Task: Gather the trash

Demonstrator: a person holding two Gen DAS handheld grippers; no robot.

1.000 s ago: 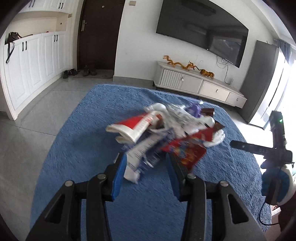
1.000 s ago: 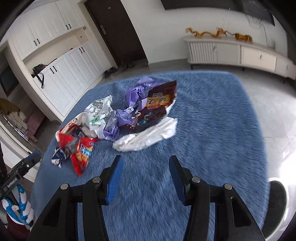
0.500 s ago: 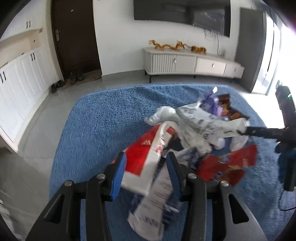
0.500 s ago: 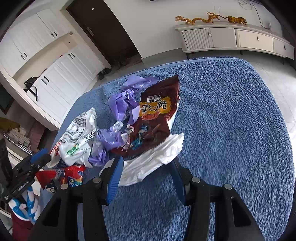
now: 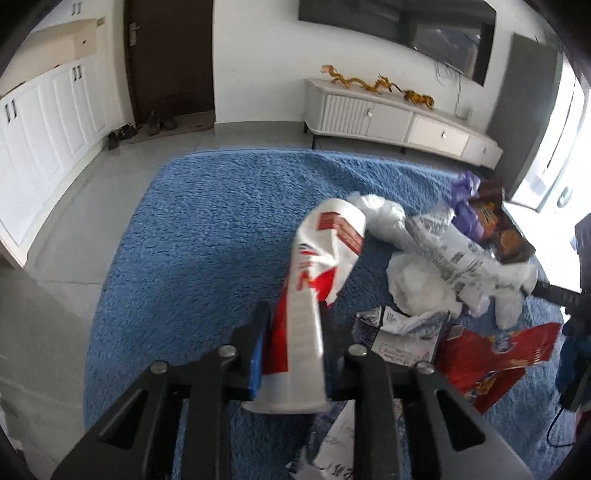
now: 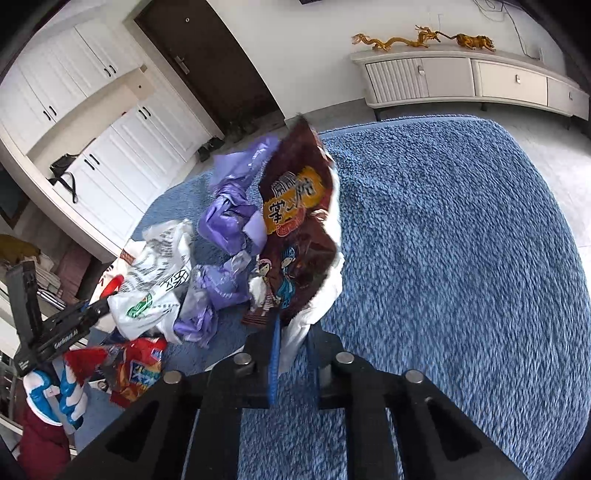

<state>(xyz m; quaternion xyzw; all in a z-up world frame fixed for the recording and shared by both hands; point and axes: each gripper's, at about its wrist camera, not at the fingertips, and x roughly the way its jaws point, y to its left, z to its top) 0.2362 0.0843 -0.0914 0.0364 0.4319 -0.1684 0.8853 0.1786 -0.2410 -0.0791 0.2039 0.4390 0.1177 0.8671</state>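
Blue shag carpet (image 5: 207, 236) fills most of what we see, lying on pale floor tiles in a living room with white cabinets (image 5: 48, 122), a dark door (image 5: 170, 59), a wall-mounted television (image 5: 402, 26) and a low white sideboard (image 5: 399, 118) carrying golden dragon figures (image 5: 354, 79).

From the left wrist view we see our left gripper (image 5: 293, 354) clenched on a red-and-white plastic wrapper (image 5: 321, 266), which stands up out of the jaws and curls over at its top, lifted clear of the carpet. Just to its right the trash pile lies on the carpet: a white printed bag (image 5: 439, 251) and crumpled white plastic (image 5: 417, 284), a red snack packet (image 5: 498, 358) nearest us, and a purple bag (image 5: 465, 199) with a brown packet at the far edge.

From the right wrist view our right gripper (image 6: 291, 354) is closed on a strip of white plastic (image 6: 299, 328), and a brown snack bag (image 6: 299, 221) with an orange label rises with it, tilted upward above the carpet. We cannot tell whether the jaws pinch the brown bag itself or only the white plastic behind it. The purple bag (image 6: 229, 221) touches its left side, the white printed bag (image 6: 155, 280) lies beyond that, and the red snack packet (image 6: 136, 365) sits at the lower left near the other gripper.
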